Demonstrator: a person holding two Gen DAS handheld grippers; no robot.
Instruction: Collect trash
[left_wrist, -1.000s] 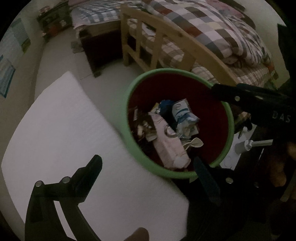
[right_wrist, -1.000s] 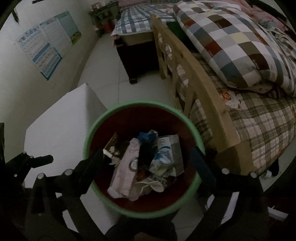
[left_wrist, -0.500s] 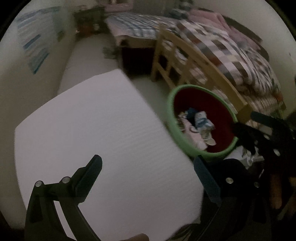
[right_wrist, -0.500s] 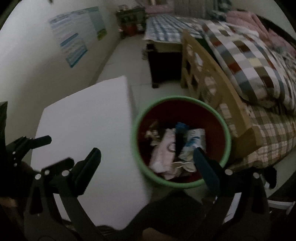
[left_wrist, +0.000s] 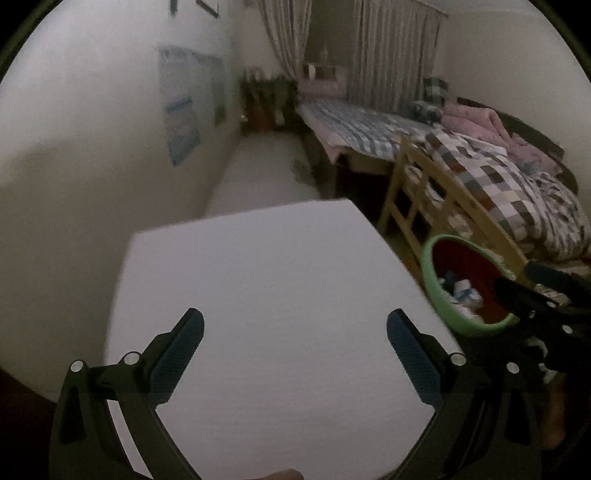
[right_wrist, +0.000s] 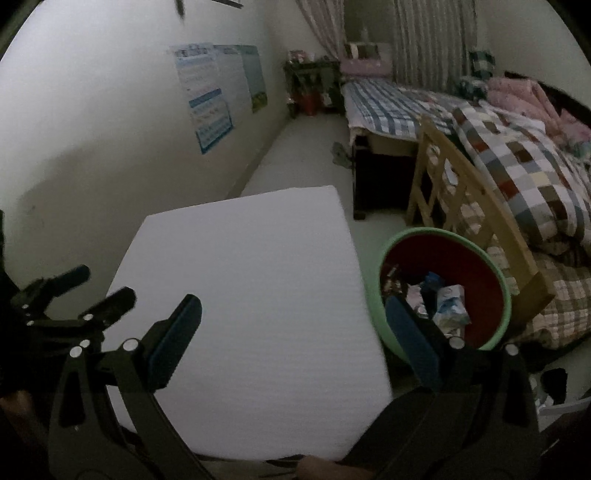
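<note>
Both grippers, left gripper (left_wrist: 294, 334) and right gripper (right_wrist: 294, 320), hang spread and empty over the bare white desk (right_wrist: 251, 280). Collected trash (right_wrist: 443, 299) lies in the green bin (right_wrist: 504, 280) beside it. Next: locate remaining trash.

Left gripper (left_wrist: 294, 341) jaws wide apart, empty, over white tabletop (left_wrist: 266, 273); green-rimmed trash bin (left_wrist: 432, 286) right.

White table (left_wrist: 273, 288), wooden bed frame (right_wrist: 476, 206), checkered quilt (right_wrist: 532, 173), wall posters (right_wrist: 218, 92)
</note>
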